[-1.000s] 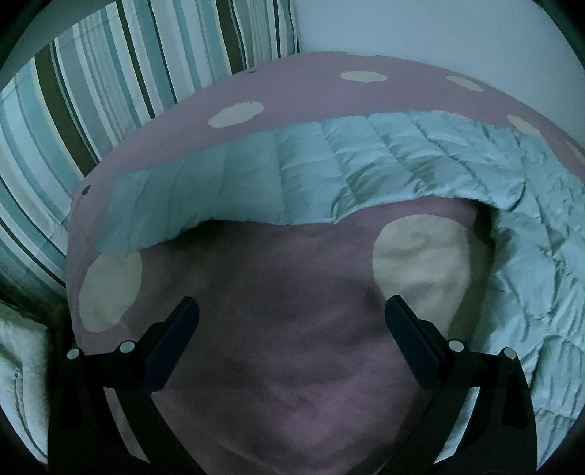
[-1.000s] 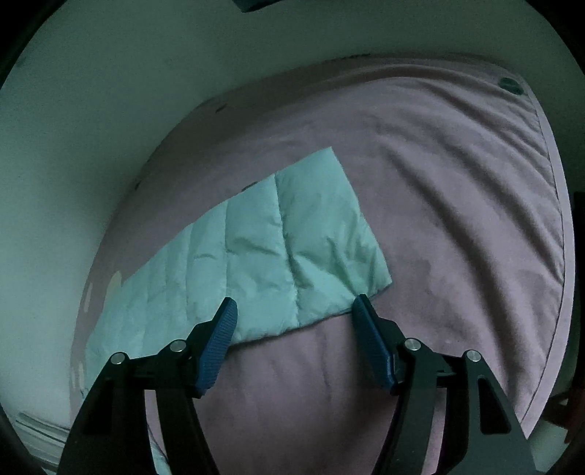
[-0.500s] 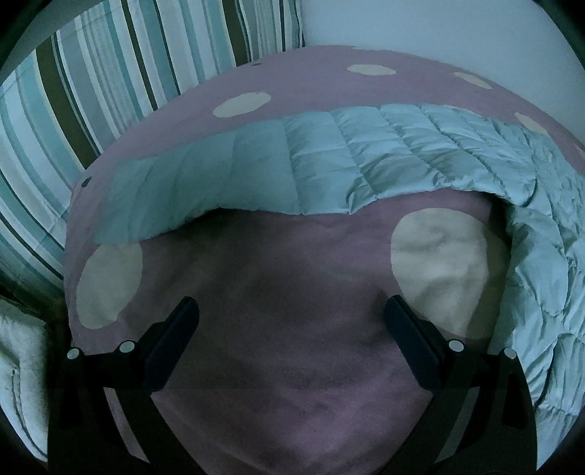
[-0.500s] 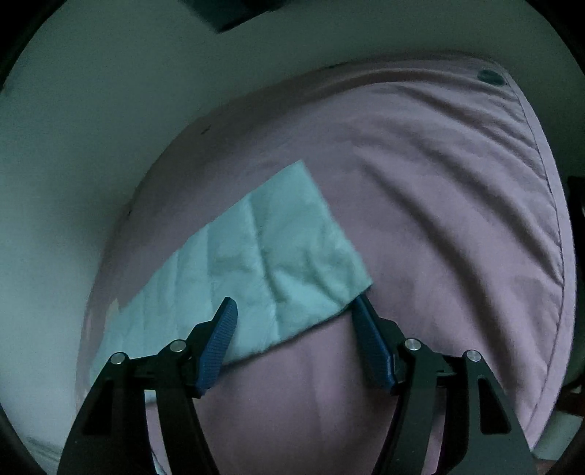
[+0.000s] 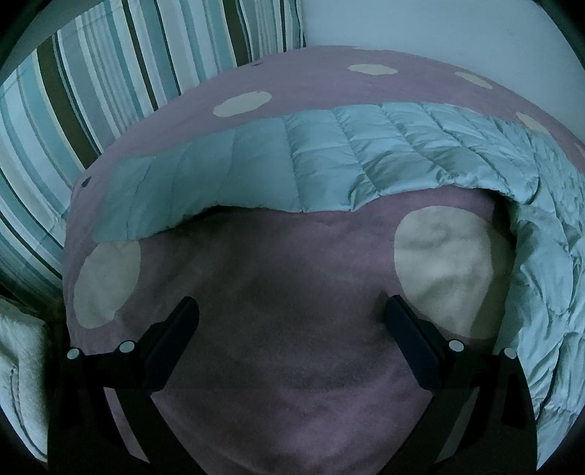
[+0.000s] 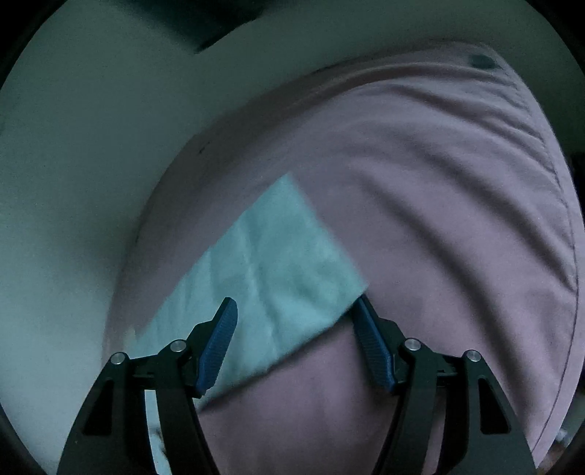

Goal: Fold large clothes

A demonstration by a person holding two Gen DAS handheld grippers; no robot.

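Note:
A pale teal quilted garment (image 5: 329,160) lies spread across a purple bed cover (image 5: 285,292) with cream dots, bunching up at the right. My left gripper (image 5: 289,310) is open and empty above the bare cover, short of the garment's near edge. In the right wrist view one end of the garment (image 6: 270,270) lies flat on the purple cover (image 6: 438,204). My right gripper (image 6: 296,310) is open, its fingers either side of the garment's near corner, with the right finger (image 6: 369,329) at the corner's edge.
A striped pillow (image 5: 91,91) stands at the back left of the bed against a pale wall (image 5: 438,33). A white textured cloth (image 5: 18,358) lies at the left edge. In the right wrist view the wall (image 6: 91,164) runs along the bed's left side.
The right gripper has moved forward and closer to the garment's corner, which now sits between its fingers. The left gripper has shifted slightly; the garment looks a little farther away.

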